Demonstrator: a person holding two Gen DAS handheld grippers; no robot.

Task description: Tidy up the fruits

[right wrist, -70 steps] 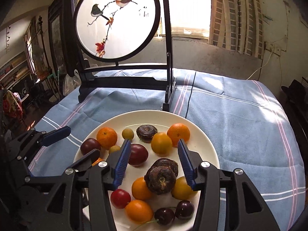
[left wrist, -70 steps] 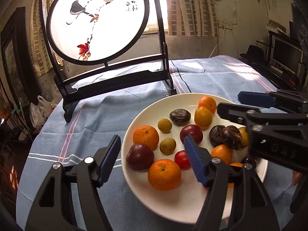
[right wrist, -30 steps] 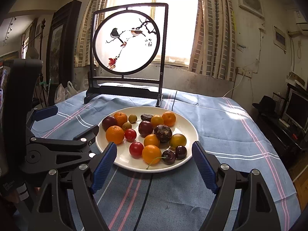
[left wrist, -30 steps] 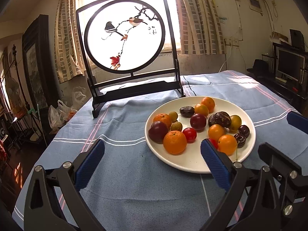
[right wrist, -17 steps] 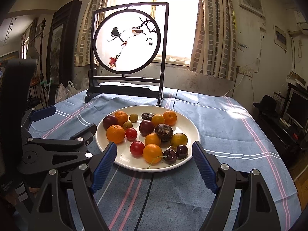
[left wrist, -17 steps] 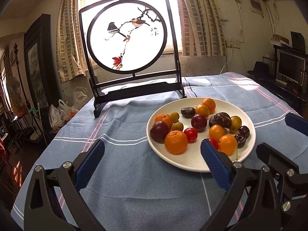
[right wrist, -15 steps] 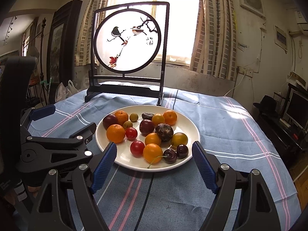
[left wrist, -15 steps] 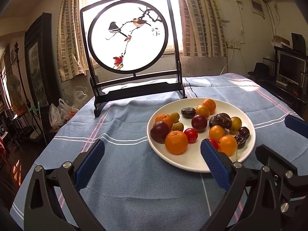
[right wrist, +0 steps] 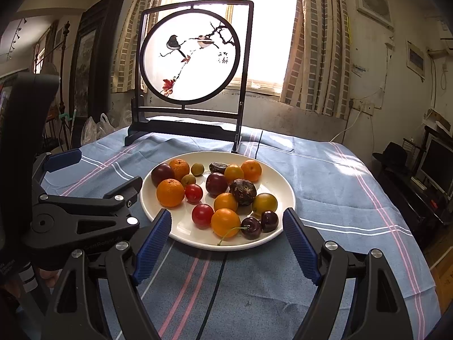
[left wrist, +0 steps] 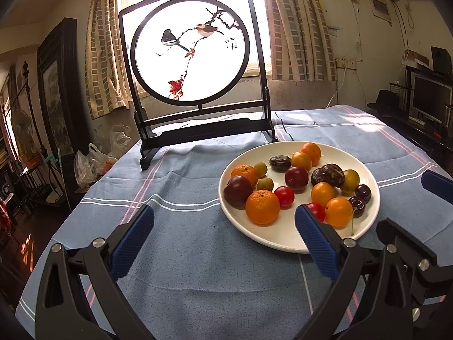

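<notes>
Fingers of both grippers spread wide, empty, short of the plate [right wrist: 286, 189] rim.

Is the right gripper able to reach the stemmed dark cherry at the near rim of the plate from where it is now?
Probably yes. The right gripper is open and empty, facing the plate; the cherry lies near the rim with nothing in front of it.

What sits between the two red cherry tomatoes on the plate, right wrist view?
Nothing: bare white plate separates the farther cherry tomato from the nearer cherry tomato. The right wrist view shows the gap.
</notes>
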